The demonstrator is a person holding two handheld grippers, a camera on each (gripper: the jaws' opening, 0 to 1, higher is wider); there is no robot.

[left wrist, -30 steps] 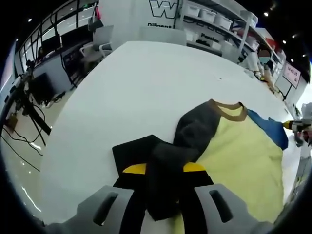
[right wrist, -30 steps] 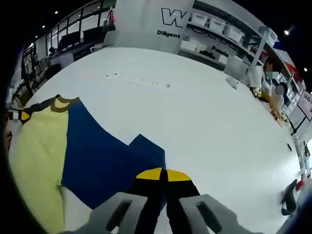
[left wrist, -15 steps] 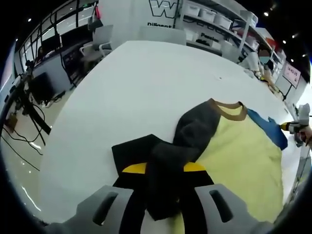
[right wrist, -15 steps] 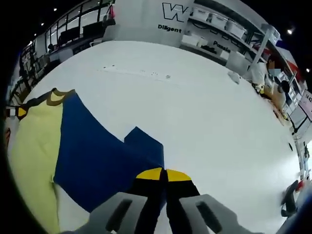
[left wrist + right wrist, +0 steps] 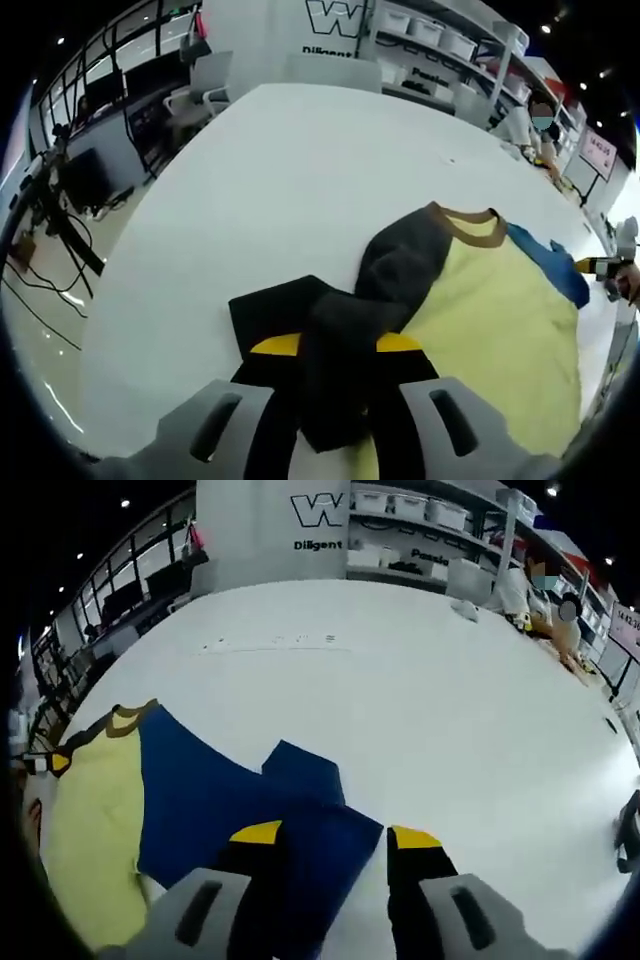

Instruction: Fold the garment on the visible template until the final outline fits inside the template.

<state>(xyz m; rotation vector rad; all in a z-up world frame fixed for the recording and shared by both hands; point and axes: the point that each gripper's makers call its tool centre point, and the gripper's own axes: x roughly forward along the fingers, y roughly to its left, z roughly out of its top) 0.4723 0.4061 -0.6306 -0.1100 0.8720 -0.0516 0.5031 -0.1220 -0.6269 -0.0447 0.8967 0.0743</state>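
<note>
The garment lies spread on the white table (image 5: 290, 170). It has a yellow body (image 5: 500, 330), a brown collar (image 5: 470, 225), a dark grey sleeve (image 5: 395, 270) and a blue sleeve (image 5: 550, 262). My left gripper (image 5: 338, 345) has its jaws apart, and the grey sleeve's end runs between them over a flat black piece (image 5: 270, 310). My right gripper (image 5: 335, 835) stands open around the end of the blue sleeve (image 5: 230, 790), which lies on the table. The right gripper (image 5: 600, 266) also shows far right in the left gripper view.
Bare white table (image 5: 450, 700) stretches beyond the garment. A small black object (image 5: 630, 830) sits near the right edge. Shelves with bins (image 5: 440, 35), chairs (image 5: 205, 90) and people (image 5: 545, 580) stand behind the table.
The right gripper's jaws, shut on the blue sleeve before, have come apart and the sleeve lies loose between them. The left gripper and the grey sleeve have not moved.
</note>
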